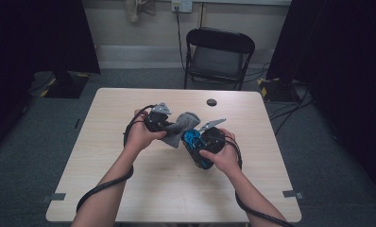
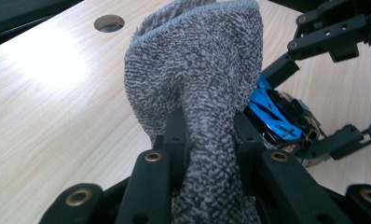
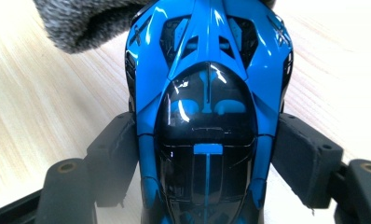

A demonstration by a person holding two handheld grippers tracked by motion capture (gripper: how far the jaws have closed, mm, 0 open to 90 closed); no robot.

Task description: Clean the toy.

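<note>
The left claw (image 2: pixel 207 135) was clenched on a grey sock (image 2: pixel 197 70), its two black jaws pinching the bunched fabric between them. The right claw (image 3: pixel 207 158) was grasping a blue toy car (image 3: pixel 207 93) by its flanks, a pad pressed to each side. In the high view, both were held just above the middle of the desk (image 1: pixel 129 198), the sock (image 1: pixel 179 127) at about 10 o'clock from the car (image 1: pixel 193 139), and the sock's open end was seen touching the car's far end.

It was judged that the sock was being drawn over the car. From here, the cuff could be snagged on the car's angular bodywork, since the fabric was gathered narrow in the left claw and the mouth was not spread wide. The glossy car could also be slipped out of the right claw if the sock were tugged hard against it, the grip being only on smooth sides.

Counted: one sock, one car, two claws, one round hole (image 1: pixel 211 102) in the desk at 12 o'clock, one folding chair (image 1: pixel 219 56) beyond it.
</note>
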